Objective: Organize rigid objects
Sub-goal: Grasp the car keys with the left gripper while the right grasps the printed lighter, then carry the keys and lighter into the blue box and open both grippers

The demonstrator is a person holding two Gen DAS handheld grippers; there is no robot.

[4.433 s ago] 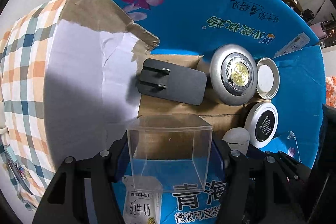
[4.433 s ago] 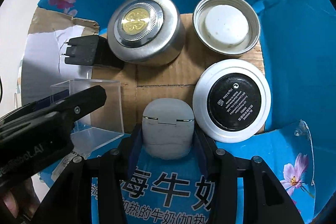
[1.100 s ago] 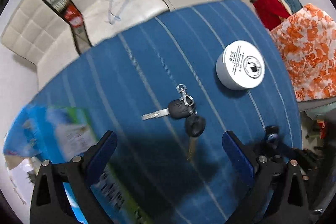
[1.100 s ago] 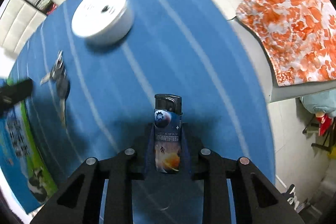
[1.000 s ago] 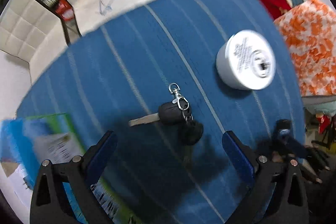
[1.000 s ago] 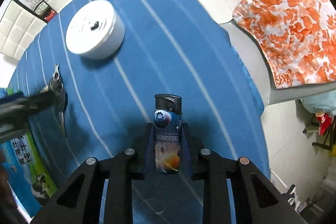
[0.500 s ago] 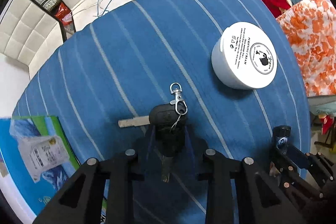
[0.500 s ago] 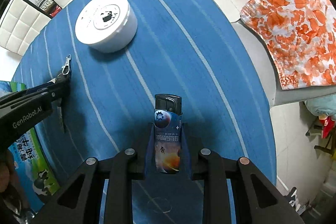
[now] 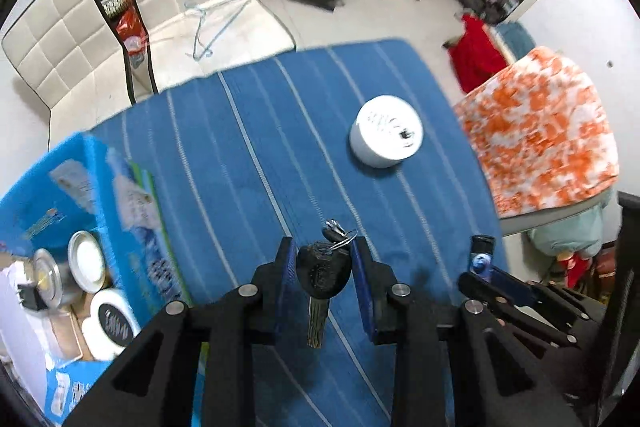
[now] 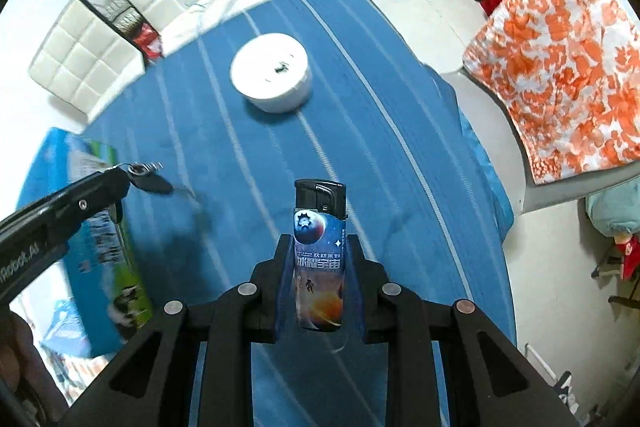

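A: Keys (image 9: 323, 269) are now off the cloth (image 9: 256, 163). Half a second back we had the left gripper (image 9: 324, 271) closed round the black fob with the bunch on the table; now the fob sits between the pads, blade hanging down, ring poking out past the tips, and nothing touches the cloth.

B: Jaw state, left?

A: Nearly closed, pinching the fob on both flat sides. Right gripper (image 10: 320, 267) is likewise narrowed onto the lighter (image 10: 320, 255), held upright, black cap clear above the tips. No change there over the last second.

B: So both tools are loaded. What else has moved?

A: Our view. The box (image 9: 60, 187) has come back into the left wrist frame at the left edge, with tins and a white jar visible inside it. We read that as both arms lifted and turning toward the box.

B: What remains on the table?

A: Only the white tub (image 9: 386, 137), well apart from both grippers, lid on.

B: Meaning for the task?

A: We judge two pickups done and two drops pending. Concern: the second key dangles loose from the ring and could snag the box wall. The tub looks like the last item to fetch.
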